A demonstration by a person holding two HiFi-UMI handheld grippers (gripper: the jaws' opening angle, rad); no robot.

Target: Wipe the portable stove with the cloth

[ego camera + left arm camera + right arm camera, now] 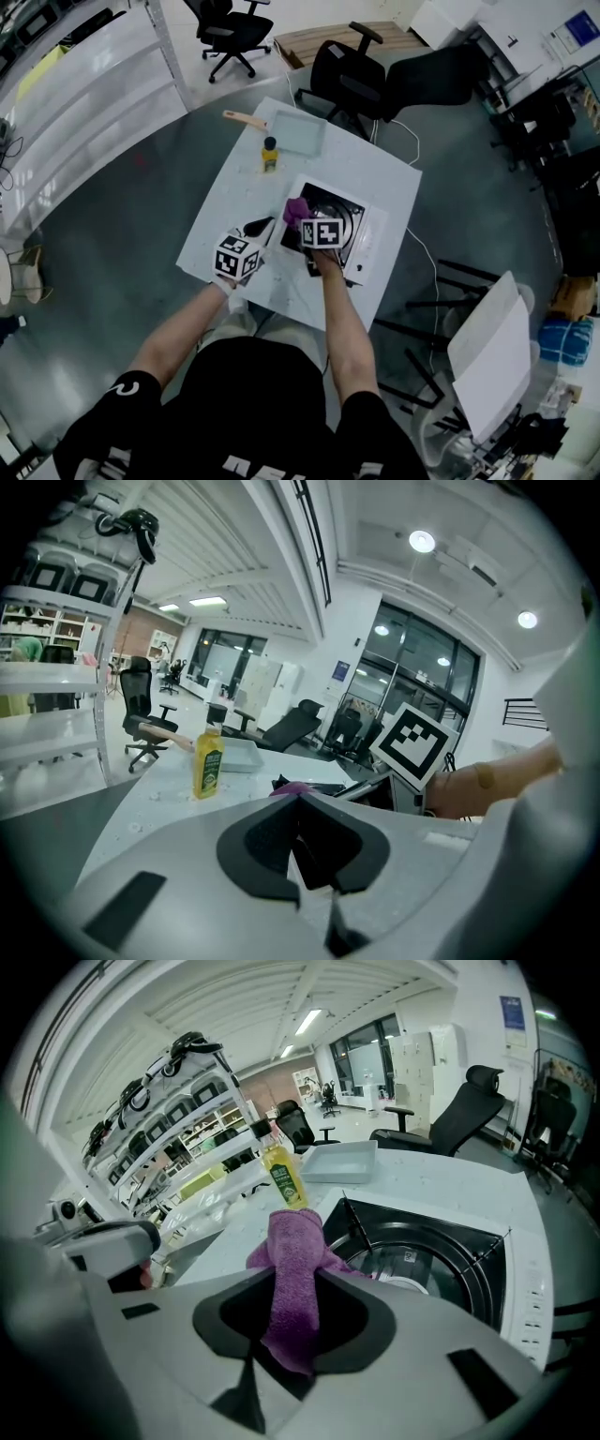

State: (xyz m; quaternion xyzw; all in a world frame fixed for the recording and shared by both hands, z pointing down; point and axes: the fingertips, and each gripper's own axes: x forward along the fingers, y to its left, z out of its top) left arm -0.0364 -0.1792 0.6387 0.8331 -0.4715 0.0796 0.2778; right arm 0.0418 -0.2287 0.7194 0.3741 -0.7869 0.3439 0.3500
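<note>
Right gripper [292, 1330] in your hand is clamped on the purple cloth [294, 1274], its bunched end poking out past the jaws over the near left corner of the stove [427, 1255], which sits on the white table [375, 173]; held like this, I judge, the cloth and not the jaws meets the black top. Your left gripper [262, 228], jaws together on nothing, sits just left of the stove, probably kept out of the wiping path. Bottle [270, 155] and tray [296, 133] stand well behind.
</note>
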